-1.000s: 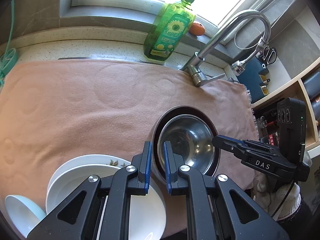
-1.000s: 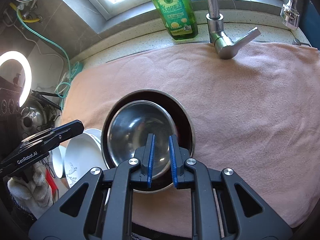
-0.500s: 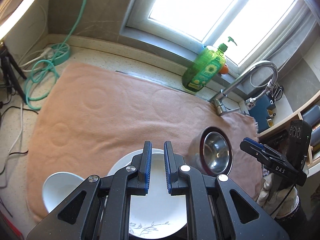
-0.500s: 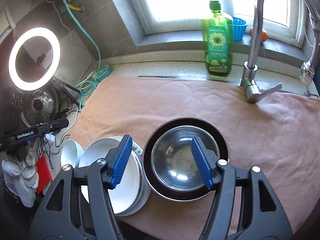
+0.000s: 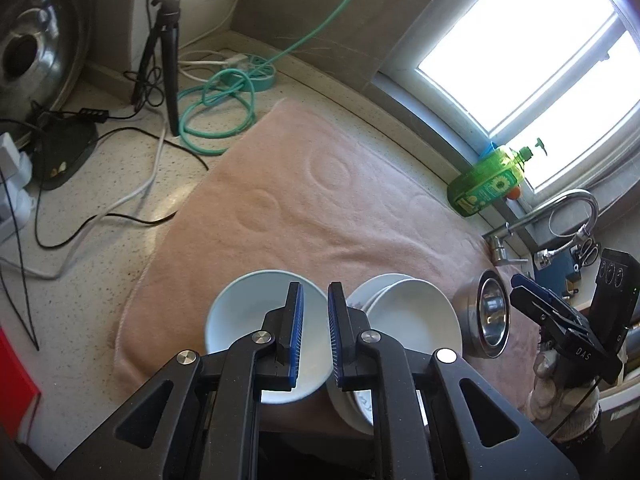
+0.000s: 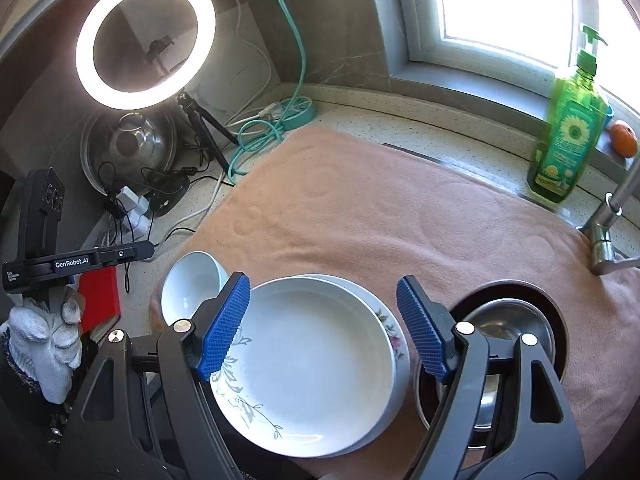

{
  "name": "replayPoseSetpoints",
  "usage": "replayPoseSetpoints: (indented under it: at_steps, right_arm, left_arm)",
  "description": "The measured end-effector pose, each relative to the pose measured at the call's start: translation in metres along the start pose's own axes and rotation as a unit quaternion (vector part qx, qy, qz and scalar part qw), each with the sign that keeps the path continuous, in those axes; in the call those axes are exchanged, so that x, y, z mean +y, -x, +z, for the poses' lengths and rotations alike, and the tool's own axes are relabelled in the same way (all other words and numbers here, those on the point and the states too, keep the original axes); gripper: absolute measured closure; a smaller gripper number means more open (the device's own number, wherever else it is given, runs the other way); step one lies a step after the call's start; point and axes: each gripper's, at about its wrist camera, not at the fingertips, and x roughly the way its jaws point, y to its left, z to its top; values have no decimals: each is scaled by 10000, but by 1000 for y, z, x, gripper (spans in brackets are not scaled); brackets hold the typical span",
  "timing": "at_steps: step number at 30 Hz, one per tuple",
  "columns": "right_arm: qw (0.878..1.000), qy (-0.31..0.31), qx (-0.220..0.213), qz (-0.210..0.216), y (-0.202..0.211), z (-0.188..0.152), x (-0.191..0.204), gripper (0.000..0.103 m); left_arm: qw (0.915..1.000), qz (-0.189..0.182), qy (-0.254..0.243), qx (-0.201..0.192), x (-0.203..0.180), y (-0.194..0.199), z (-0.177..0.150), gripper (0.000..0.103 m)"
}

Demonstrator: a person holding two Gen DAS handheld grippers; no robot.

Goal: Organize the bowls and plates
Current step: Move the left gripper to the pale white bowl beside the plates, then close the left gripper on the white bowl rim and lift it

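My right claw is hanging spread wide above the stacked plates; my left claw is sitting nearly closed, empty, over the white bowl. The steel bowl is lying beside the plates, with bare towel stretching behind.

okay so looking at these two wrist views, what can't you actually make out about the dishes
- Lower plate, right wrist view: mostly covered by the top plate; how many are stacked is unclear.
- Steel bowl, right wrist view: front hidden by the right gripper.
- White bowl, left wrist view: near side hidden by the left gripper.
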Motion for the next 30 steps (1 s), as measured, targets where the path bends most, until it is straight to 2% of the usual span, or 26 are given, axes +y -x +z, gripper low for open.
replayPoseSetpoints:
  at_steps: [3,9,10,12,15,17,20,23,30]
  right_arm:
    - [9998,148,91,38,-13,5,15,25]
    - [9970,277,464,555,-39,10,41,27]
    - [9961,311,528,626,-44,10,45,29]
    - [9944,319,683,740,-53,9,51,43]
    - [9913,286,908,911,-69,8,60,58]
    - [9893,268,1045,983,-78,7,64,64]
    - [9871,283,1207,1011,-90,4,71,65]
    - [9846,360,1363,1030,-102,2,79,72]
    - [9814,353,1610,988,-122,1,84,80]
  left_arm:
    - [9997,82,245,9,18,5,-8,92]
    - [9982,248,546,24,47,7,-25,92]
    - [9979,247,600,64,49,6,-28,92]
    - [9974,247,670,132,54,2,-34,92]
    - [9965,185,773,244,59,-4,-42,92]
    - [9960,135,831,304,61,-8,-45,92]
    - [9958,133,850,316,63,-10,-47,92]
    - [9955,110,884,322,65,-12,-46,92]
    - [9946,-13,946,420,69,-20,-47,92]
